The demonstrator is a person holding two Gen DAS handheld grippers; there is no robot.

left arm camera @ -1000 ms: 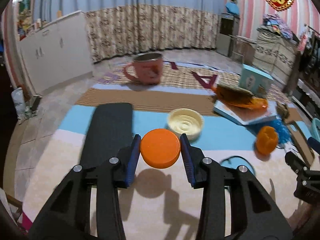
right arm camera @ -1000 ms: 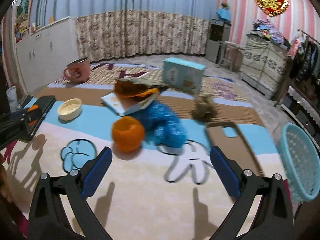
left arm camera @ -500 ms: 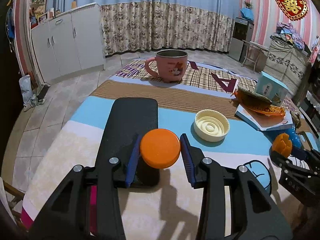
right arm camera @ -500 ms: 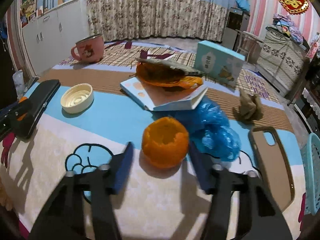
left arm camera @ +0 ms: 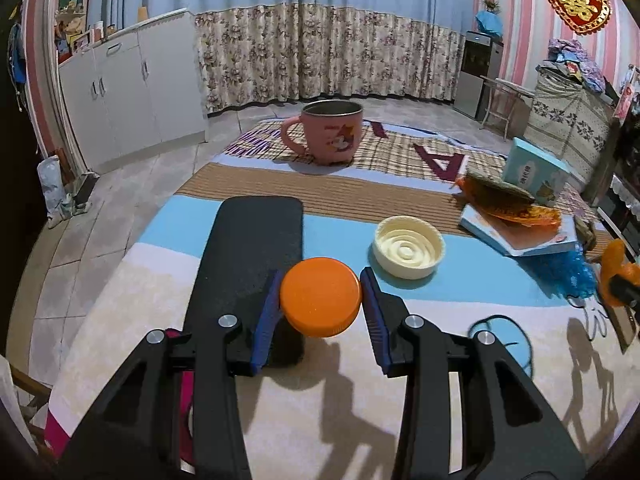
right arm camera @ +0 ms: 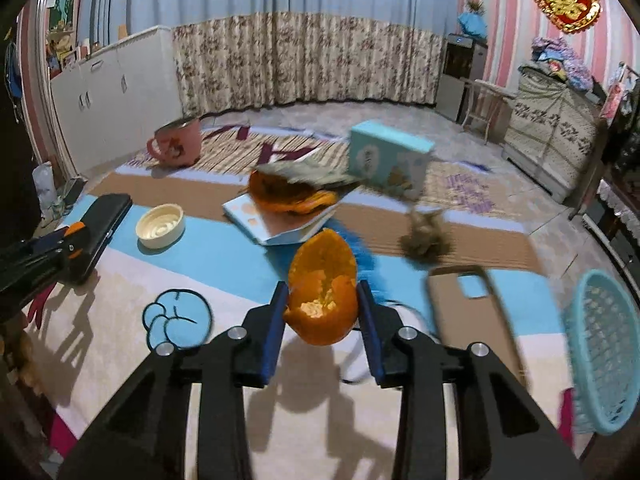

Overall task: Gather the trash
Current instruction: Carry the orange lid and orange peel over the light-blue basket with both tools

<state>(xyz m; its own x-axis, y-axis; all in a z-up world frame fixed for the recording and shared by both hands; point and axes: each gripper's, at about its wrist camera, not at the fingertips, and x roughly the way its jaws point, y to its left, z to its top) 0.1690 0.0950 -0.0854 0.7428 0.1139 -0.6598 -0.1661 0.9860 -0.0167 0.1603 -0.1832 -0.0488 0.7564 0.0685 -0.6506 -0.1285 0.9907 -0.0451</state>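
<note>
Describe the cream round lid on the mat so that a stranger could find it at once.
On the mat's blue stripe, look between the black phone and the open book. The cream lid lies there open side up, with ridged rings inside; the other round cap is orange.

Your left claw (left arm camera: 321, 304) grips an orange cap (left arm camera: 320, 297) between its pads. A cream lid (left arm camera: 409, 246) lies just beyond, right; a black case (left arm camera: 250, 246) lies beneath, left.
</note>
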